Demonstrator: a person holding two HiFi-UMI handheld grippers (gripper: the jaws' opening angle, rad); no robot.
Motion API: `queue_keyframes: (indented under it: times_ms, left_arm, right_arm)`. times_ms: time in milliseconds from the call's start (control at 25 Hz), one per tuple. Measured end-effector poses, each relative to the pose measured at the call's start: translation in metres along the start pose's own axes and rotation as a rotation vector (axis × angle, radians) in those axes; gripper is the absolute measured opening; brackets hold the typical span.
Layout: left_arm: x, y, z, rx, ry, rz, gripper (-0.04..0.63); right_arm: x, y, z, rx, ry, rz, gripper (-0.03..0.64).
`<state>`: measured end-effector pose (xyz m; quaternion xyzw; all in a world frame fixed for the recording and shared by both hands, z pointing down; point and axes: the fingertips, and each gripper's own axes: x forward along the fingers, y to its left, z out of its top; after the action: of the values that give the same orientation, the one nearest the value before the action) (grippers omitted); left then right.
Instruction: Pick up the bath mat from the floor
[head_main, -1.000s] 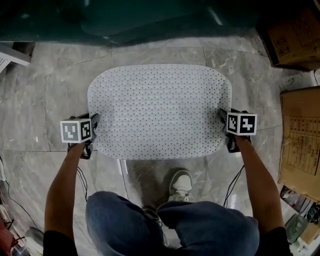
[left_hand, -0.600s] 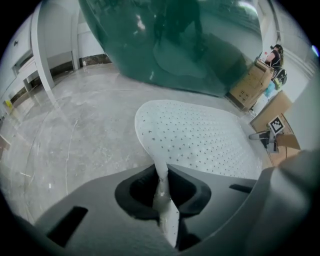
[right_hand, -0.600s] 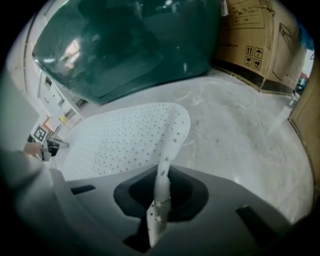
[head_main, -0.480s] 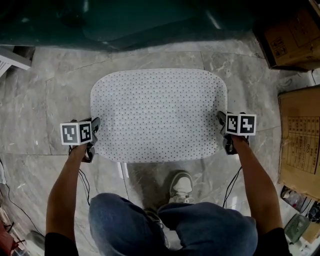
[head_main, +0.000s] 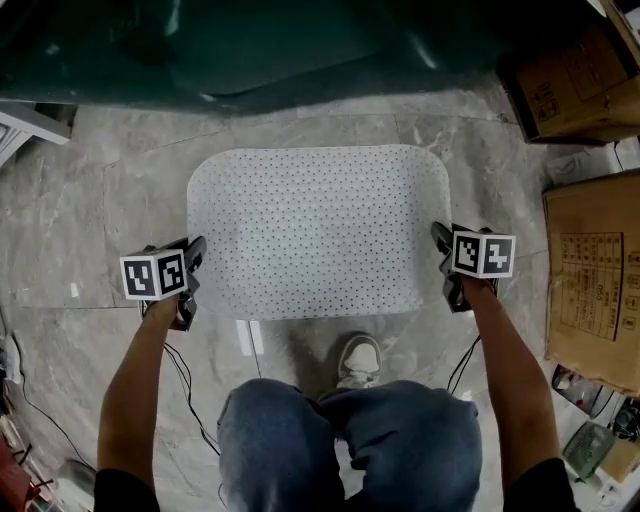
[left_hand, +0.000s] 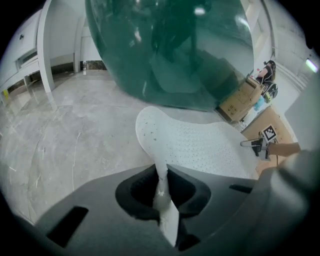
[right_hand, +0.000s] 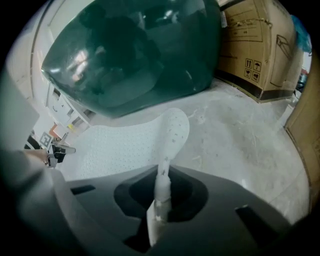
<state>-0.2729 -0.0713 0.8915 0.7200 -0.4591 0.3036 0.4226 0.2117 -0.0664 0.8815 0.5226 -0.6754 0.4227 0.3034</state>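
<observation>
A white perforated bath mat (head_main: 318, 230) stretches flat between my two grippers, raised off the grey marble floor. My left gripper (head_main: 190, 268) is shut on the mat's left edge, and the thin edge (left_hand: 161, 180) runs pinched between its jaws. My right gripper (head_main: 443, 258) is shut on the right edge, where the mat (right_hand: 162, 185) stands clamped between its jaws. From the left gripper view the mat (left_hand: 195, 145) spreads toward the right gripper (left_hand: 255, 145).
A dark teal glass panel (head_main: 250, 50) runs along the far side. Cardboard boxes (head_main: 590, 270) stand at the right and far right (head_main: 560, 85). My knees and a white shoe (head_main: 358, 362) are below the mat. A cable (head_main: 185, 370) trails on the floor at left.
The mat has risen off the floor and looks smaller and flatter in the head view. Both grippers moved slightly inward and up with its edges held.
</observation>
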Motion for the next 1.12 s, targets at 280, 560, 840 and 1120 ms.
queue_keyframes:
  times_ms: [280, 560, 840, 1120]
  left_arm:
    - [-0.057, -0.043, 0.035, 0.010, -0.024, -0.033, 0.037]
    - [-0.147, -0.082, 0.085, 0.008, -0.066, -0.019, 0.037]
    - [-0.262, -0.127, 0.140, -0.001, -0.124, 0.018, 0.037]
    - [-0.370, -0.167, 0.172, -0.033, -0.146, 0.036, 0.038]
  right_arm:
    - [-0.056, 0.038, 0.035, 0.016, -0.025, 0.032, 0.023]
    - [-0.144, 0.072, 0.088, 0.011, -0.063, 0.044, 0.023]
    - [-0.252, 0.107, 0.148, -0.017, -0.116, 0.076, 0.023]
    - [-0.353, 0.143, 0.200, -0.046, -0.138, 0.089, 0.023]
